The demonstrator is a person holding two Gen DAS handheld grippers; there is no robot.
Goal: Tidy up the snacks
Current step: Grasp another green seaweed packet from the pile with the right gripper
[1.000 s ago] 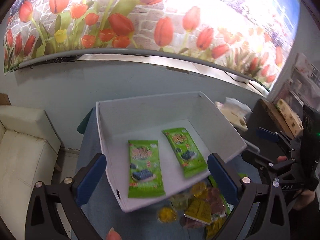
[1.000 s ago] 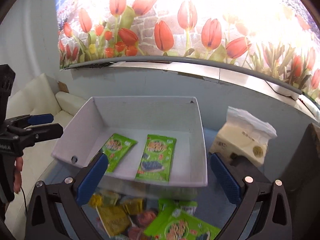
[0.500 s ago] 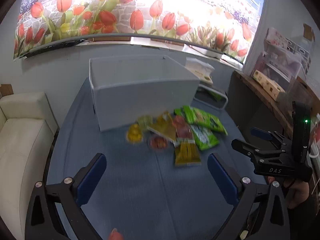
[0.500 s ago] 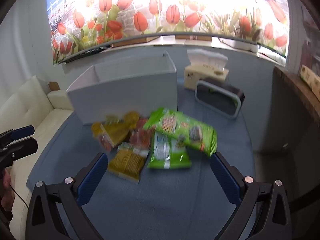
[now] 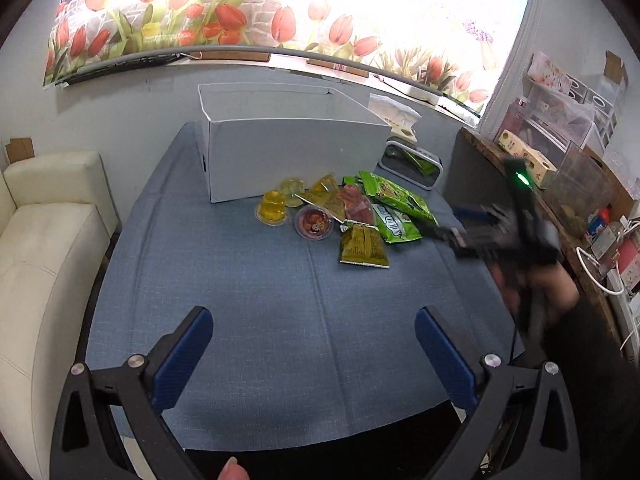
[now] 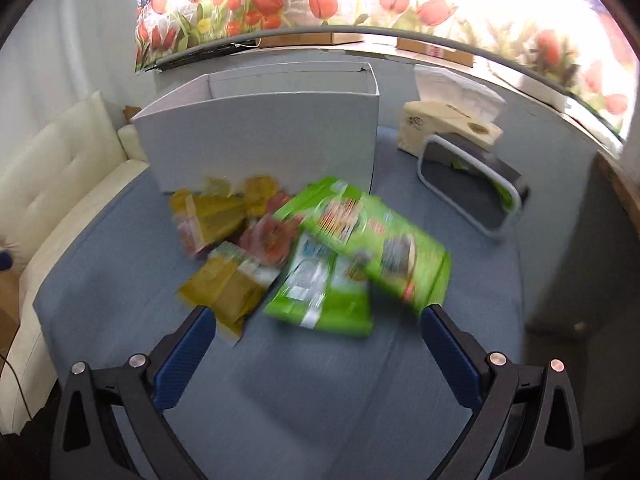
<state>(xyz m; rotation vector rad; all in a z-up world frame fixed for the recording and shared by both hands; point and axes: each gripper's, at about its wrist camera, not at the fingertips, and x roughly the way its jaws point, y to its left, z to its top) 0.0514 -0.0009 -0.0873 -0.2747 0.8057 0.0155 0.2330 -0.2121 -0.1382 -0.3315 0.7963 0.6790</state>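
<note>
On the blue table (image 5: 248,280), against the near wall of a white box (image 5: 296,152): a heap of snacks. Among them, a yellow jelly cup (image 5: 273,209), a red-lidded cup (image 5: 314,222), an olive-yellow packet (image 5: 363,247) at the near edge, a red pouch (image 5: 358,208), and two green packets (image 5: 394,206) overlapping on the right side. Seen blurred from the right wrist view: the large green packet (image 6: 372,236) tilted across a smaller green one (image 6: 320,296), the olive-yellow packet (image 6: 228,284) just beside it.

Left gripper (image 5: 314,356): jaws spread wide, empty, low over bare cloth, well short of the heap. Right gripper (image 6: 318,354): jaws also spread, empty, tips just before the green and yellow packets; from the left view, motion-blurred at the table's right edge (image 5: 472,228), gripped by a hand (image 5: 540,284).

Behind the heap, a grey-framed device (image 6: 472,192) and a tissue box (image 6: 448,128). Left of the table, a cream sofa (image 5: 44,240). Above, a tulip mural (image 5: 240,8).
</note>
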